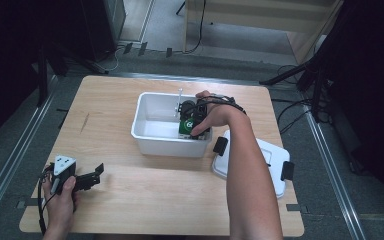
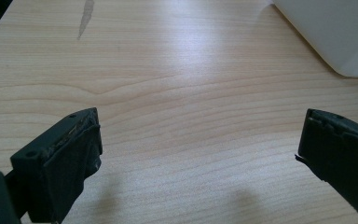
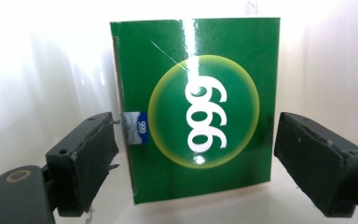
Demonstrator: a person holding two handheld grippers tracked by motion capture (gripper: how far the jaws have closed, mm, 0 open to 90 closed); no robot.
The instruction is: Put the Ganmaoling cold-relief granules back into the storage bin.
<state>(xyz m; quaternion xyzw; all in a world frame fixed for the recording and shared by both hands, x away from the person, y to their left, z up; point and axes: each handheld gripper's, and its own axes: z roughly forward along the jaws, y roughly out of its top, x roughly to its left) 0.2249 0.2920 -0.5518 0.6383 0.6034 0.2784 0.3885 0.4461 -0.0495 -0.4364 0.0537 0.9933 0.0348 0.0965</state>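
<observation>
A green carton (image 3: pixel 223 56) with a yellow ring and white "999" stands upright inside the white bin (image 1: pixel 155 142), against its right end; it also shows as the green carton (image 1: pixel 186 126) from above. My right gripper (image 3: pixel 196 140) reaches down into the bin and is open, its pads flanking the carton's two sides with almost no gap. My left gripper (image 1: pixel 99 175) rests on the wooden table (image 1: pixel 145 200) at the front left. In the left gripper view the left gripper (image 2: pixel 198 140) is open, with bare wood between its pads.
The bin's white lid (image 1: pixel 275 160), with black clips, lies on the table right of the bin, partly under the right forearm. A corner of the bin (image 2: pixel 335 32) lies ahead and right of the left gripper. A dark streak (image 1: pixel 84 122) marks the wood at the left.
</observation>
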